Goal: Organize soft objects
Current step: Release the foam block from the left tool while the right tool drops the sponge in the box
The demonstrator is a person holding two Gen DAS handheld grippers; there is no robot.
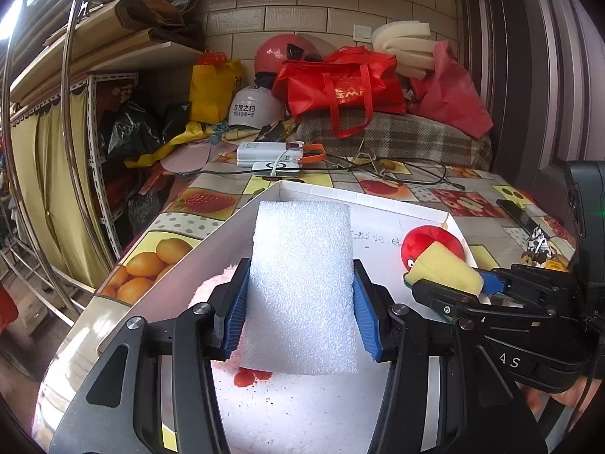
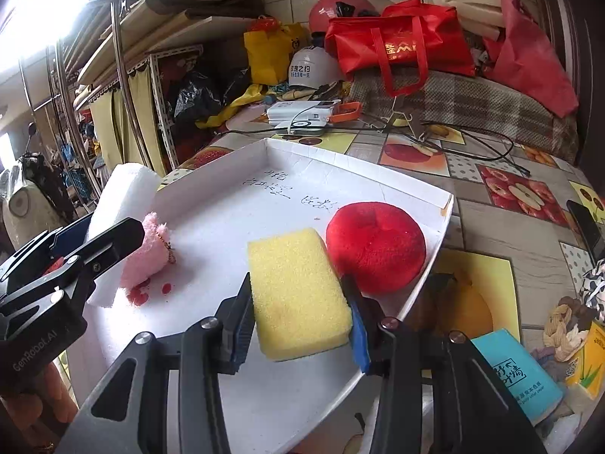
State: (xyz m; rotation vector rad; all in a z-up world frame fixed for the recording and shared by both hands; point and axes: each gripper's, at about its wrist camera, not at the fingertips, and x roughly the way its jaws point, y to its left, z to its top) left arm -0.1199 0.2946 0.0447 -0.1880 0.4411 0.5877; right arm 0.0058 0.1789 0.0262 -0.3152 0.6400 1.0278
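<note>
My left gripper is shut on an upright white foam block, held over the left part of the shallow white tray. A pink plush lies in the tray just left of the block. My right gripper is shut on a yellow sponge above the tray, close beside a round red plush that rests near the tray's right rim. In the right wrist view, the left gripper holds the foam block next to the pink plush.
The tray sits on a fruit-print tablecloth. Behind it lie white power banks and black cables. A blue packet lies at the right front. Red bags, helmets and a plaid bundle fill the back; metal shelving stands left.
</note>
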